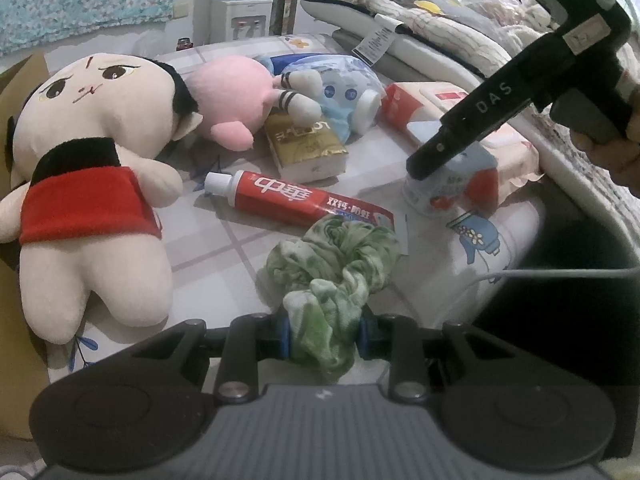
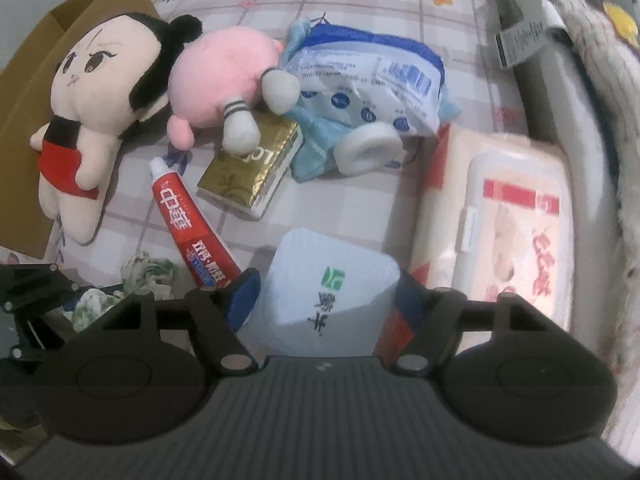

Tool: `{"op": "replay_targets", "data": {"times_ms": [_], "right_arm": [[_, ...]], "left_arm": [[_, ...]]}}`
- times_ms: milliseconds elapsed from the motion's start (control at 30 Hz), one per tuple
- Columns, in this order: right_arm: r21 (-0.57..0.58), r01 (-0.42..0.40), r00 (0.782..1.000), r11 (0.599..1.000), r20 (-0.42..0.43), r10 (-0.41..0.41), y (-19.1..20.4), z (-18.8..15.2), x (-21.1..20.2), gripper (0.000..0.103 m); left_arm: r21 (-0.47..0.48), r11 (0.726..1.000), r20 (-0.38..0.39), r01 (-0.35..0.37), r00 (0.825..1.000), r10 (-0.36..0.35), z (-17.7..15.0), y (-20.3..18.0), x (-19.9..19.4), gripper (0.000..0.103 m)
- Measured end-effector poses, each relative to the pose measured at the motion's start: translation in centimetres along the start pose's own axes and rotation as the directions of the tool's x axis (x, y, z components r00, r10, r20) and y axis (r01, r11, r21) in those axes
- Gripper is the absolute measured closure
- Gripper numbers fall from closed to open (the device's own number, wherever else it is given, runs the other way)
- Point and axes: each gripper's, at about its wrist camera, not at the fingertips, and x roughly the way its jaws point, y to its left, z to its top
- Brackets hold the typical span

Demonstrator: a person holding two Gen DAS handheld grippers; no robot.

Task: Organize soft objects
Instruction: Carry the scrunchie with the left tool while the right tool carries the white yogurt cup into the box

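On a checked bedcover, the left gripper [image 1: 323, 334] pinches a green cloth [image 1: 336, 268] beside the toothpaste [image 1: 298, 200]; the right gripper [image 2: 326, 300] straddles a tissue pack [image 2: 328, 296], contact unclear; best lifted gently, cloth gathered, clear of the doll [image 1: 88, 168].

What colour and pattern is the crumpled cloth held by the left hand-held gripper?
Mottled green and white, tie-dye-like crumpled cloth; clearest in the left wrist view.

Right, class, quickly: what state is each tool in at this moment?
Left tool: closed on the green cloth.
Right tool: closed on the pale blue tissue pack.
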Motion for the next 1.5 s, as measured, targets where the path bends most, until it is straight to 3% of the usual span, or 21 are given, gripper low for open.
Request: {"op": "replay_targets", "data": {"times_ms": [100,300,567,700,900,1100,1300,1500], "right_arm": [[0.044,-0.026,1.000,0.999,-0.011,0.026,-0.2,-0.3,0.6,0.037],[0.107,-0.041,0.998,0.993,0.047,0.036,-0.5,-1.1,-0.1,0.041],[0.122,-0.066,0.983,0.990,0.180,0.043,-0.2,-2.9,-6.0,0.041],[0.084,-0.091,0.964,0.992,0.257,0.067,1.1,-3.6,-10.2,0.041],[-0.015,-0.135,0.928,0.991,0.350,0.131,4.5,-3.0,-15.4,0.041],[-0.154,-0.216,0.890,0.964,0.374,0.260,9.6,0.4,-17.5,0.041],[-0.302,-0.306,0.865,0.903,0.308,0.396,16.9,6.4,-16.5,0.041],[-0.364,-0.341,0.866,0.867,0.236,0.440,23.7,15.1,-13.2,0.041]], "left_arm": [[0.017,1.000,0.012,-0.017,1.000,0.017,-0.2,-0.2,-0.1,0.076],[0.052,0.998,0.036,-0.031,0.999,0.029,-0.2,-0.8,-1.3,0.078],[0.058,0.998,0.129,-0.028,0.991,0.020,0.3,-1.9,-6.1,0.078],[0.051,0.998,0.205,-0.034,0.979,0.023,0.5,-2.1,-9.8,0.078],[-0.010,0.996,0.327,-0.090,0.941,0.089,1.0,-0.5,-16.1,0.078],[-0.112,0.973,0.374,-0.203,0.898,0.230,1.2,3.3,-20.2,0.078],[-0.205,0.920,0.330,-0.334,0.861,0.386,2.2,9.0,-20.7,0.078],[-0.241,0.878,0.240,-0.415,0.851,0.468,5.1,16.7,-18.7,0.078]]}}
